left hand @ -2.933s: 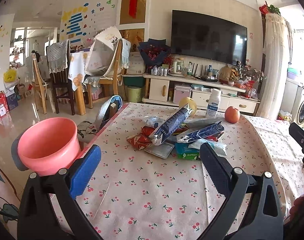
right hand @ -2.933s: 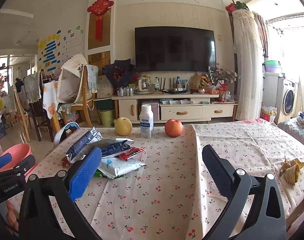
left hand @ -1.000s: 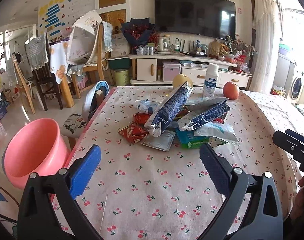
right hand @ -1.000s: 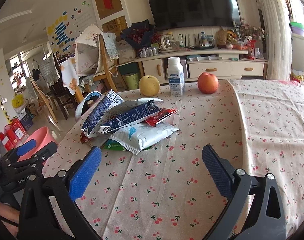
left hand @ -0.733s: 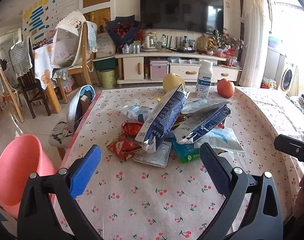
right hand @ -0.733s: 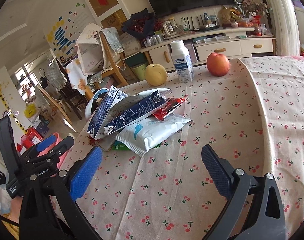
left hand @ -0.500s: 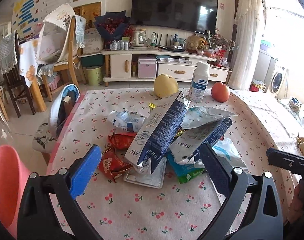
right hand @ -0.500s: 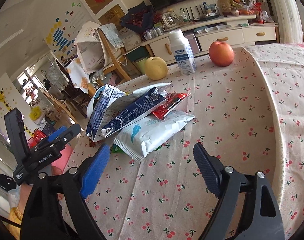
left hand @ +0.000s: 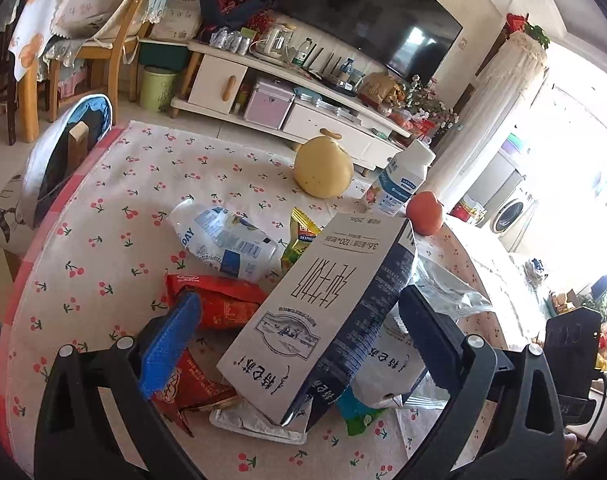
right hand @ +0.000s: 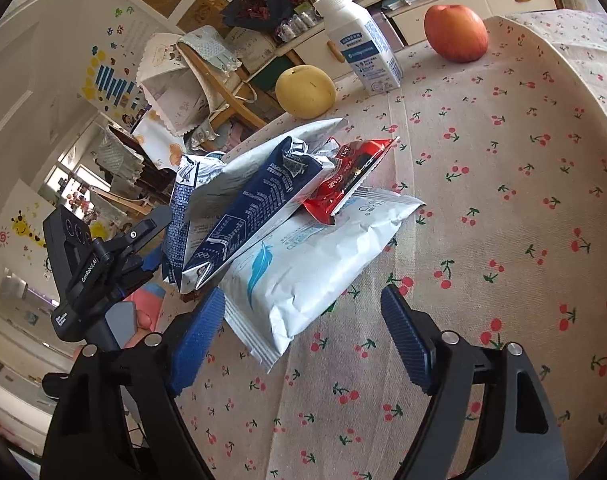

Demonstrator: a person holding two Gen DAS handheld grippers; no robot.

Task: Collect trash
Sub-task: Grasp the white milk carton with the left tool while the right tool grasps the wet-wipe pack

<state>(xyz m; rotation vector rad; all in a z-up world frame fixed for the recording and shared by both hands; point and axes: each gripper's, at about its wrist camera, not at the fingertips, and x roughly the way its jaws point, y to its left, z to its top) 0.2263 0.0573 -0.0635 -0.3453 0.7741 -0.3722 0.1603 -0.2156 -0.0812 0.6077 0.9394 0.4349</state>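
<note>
**Both grippers at the trash pile**

Left gripper gapes wide, the leaning milk carton between its fingers, pads clear of it; right gripper is narrowing, jaws still apart, the white pouch corner just ahead, untouched; bare cherry tablecloth lies open to the right; beyond the pile: one pear, one apple, one upright bottle; table edge curves close at left.

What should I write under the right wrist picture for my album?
Right gripper, jaws closing, nears a white pouch in the trash pile.
</note>
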